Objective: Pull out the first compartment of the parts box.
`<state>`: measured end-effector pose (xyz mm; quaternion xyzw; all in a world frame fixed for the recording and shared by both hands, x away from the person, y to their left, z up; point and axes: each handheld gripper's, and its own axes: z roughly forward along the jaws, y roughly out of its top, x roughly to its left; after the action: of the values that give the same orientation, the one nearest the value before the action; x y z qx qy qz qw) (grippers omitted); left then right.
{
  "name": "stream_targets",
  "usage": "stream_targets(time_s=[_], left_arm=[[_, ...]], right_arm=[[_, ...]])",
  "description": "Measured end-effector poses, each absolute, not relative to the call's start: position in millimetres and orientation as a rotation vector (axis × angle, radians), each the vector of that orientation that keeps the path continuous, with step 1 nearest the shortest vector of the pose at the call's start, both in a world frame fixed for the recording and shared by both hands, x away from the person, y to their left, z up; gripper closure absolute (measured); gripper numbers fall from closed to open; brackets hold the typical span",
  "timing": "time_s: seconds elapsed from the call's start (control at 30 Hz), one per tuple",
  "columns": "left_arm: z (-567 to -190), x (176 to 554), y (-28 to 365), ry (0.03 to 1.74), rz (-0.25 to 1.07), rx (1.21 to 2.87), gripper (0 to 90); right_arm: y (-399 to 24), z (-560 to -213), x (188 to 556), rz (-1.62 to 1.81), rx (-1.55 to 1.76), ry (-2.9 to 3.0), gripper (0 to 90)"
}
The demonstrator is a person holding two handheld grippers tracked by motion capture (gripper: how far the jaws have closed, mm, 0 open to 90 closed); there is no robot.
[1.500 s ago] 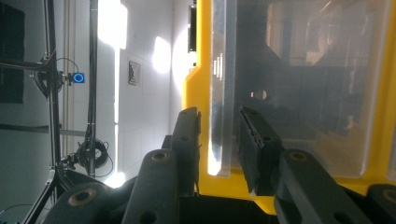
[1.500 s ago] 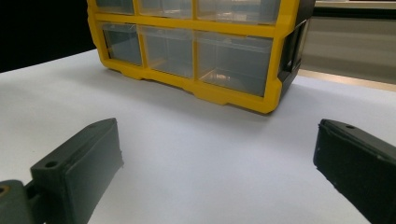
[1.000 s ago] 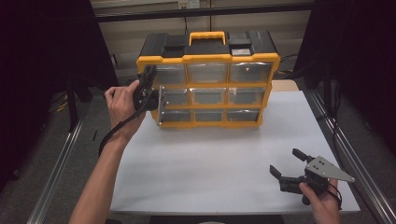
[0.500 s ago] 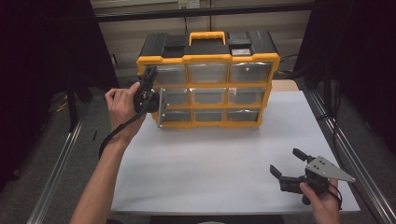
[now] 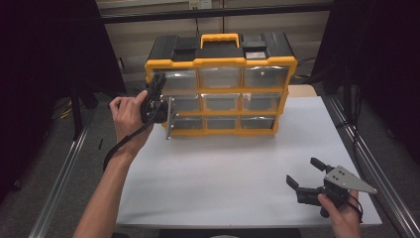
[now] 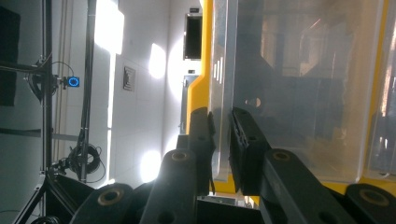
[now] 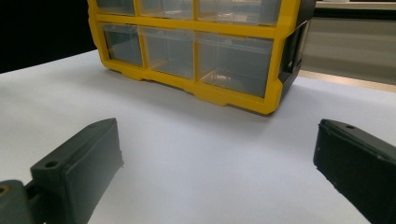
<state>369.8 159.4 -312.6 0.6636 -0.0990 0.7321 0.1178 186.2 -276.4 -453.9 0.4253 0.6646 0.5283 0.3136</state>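
Yellow drawer cabinet point(image 5: 223, 84) sits at the table's point(image 5: 233, 198) far edge, left of centre. Its clear mid-left drawer point(image 5: 173, 116) is pulled partway out; your L gripper point(image 6: 223, 140) is clamped on its front lip. R gripper point(image 5: 307, 179) rests near the front-right corner, jaws wide apart, nothing btwn.

a: off-task stuff?
b: white table top point(image 5: 223, 173), metal rails along both sides, left rail point(image 5: 64, 173), right rail point(image 5: 369, 163).
a: behind it?
b: dark horizontal bar point(image 5: 213, 12) across the top, beige panelled wall point(image 5: 133, 42) under it. black curtains left and right.
a: other views?
b: bright white wall point(image 6: 135, 93), a stand with a small blue ring light point(image 6: 73, 81), coiled cable point(image 6: 84, 158) below it.
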Motion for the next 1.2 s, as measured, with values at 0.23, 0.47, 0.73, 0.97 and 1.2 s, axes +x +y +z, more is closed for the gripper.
stream_targets(time_s=[0.23,0.47,0.73,0.97,1.2], left_arm=[[-312.8,366.9,160.6,-0.302,2.153,1.937,80.3],[-313.2,364.4,159.5,-0.299,2.156,1.935,80.4],[-314.7,360.5,162.6,-0.291,2.152,1.918,80.3],[-313.9,357.5,163.3,-0.309,2.146,1.918,80.3],[-315.6,355.6,163.8,-0.302,2.137,1.922,80.1]], right_arm=[[-275.7,-453.9,186.5,1.391,1.117,1.755,0.5],[-276.4,-453.6,185.9,1.393,1.125,1.749,0.4],[-276.5,-453.5,185.8,1.398,1.128,1.746,0.3],[-276.7,-453.5,186.0,1.402,1.127,1.743,0.2],[-277.0,-453.2,185.5,1.397,1.123,1.747,0.2]])
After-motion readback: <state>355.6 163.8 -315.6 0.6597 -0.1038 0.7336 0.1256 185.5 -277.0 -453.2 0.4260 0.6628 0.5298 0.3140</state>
